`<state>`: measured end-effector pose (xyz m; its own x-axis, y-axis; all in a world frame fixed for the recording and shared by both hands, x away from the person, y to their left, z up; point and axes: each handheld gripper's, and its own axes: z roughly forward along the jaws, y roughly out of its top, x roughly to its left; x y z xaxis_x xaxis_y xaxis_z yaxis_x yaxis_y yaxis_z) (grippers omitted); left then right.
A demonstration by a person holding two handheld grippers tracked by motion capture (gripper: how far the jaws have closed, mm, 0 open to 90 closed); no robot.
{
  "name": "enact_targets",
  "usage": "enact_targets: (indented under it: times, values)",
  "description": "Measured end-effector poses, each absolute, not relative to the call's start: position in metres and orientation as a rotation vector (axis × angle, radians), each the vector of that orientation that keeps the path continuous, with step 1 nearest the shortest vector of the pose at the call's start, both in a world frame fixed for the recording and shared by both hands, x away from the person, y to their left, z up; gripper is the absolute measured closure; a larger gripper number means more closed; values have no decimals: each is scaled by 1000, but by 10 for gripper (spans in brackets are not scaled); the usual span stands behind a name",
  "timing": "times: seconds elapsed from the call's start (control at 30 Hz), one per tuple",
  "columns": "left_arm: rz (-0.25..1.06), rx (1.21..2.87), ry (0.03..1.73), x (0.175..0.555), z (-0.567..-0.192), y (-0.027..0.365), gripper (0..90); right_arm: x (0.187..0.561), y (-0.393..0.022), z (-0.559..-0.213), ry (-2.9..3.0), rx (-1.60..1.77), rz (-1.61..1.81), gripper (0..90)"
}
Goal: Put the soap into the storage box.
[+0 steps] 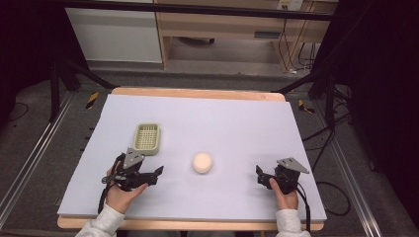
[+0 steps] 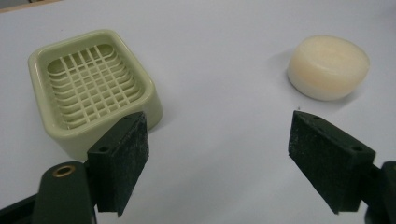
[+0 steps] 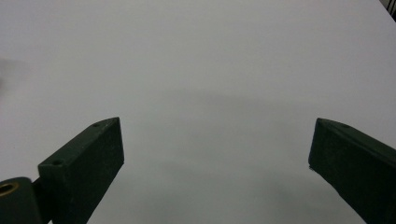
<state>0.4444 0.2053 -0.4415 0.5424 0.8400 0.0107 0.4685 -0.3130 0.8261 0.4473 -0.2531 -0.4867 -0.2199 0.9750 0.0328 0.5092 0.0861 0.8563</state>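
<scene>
Both grippers (image 1: 159,171) (image 1: 259,172) gape; nothing lettered.

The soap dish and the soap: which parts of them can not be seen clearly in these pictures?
- Soap dish: in the left gripper view its near corner is hidden behind a jaw of the left gripper.
- Soap dish: in the high view its grid is too small to make out.
- Soap: its underside rests on the table, so it is hidden.
- Soap: any stamp on it is too faint to tell.
</scene>
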Motion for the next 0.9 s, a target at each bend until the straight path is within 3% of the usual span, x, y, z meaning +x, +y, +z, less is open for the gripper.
enact_targets:
  times: [0.9]
  values:
    - [548,1952,994,467,-420,158,197,447,-253,-487,1797,1462,1045,38]
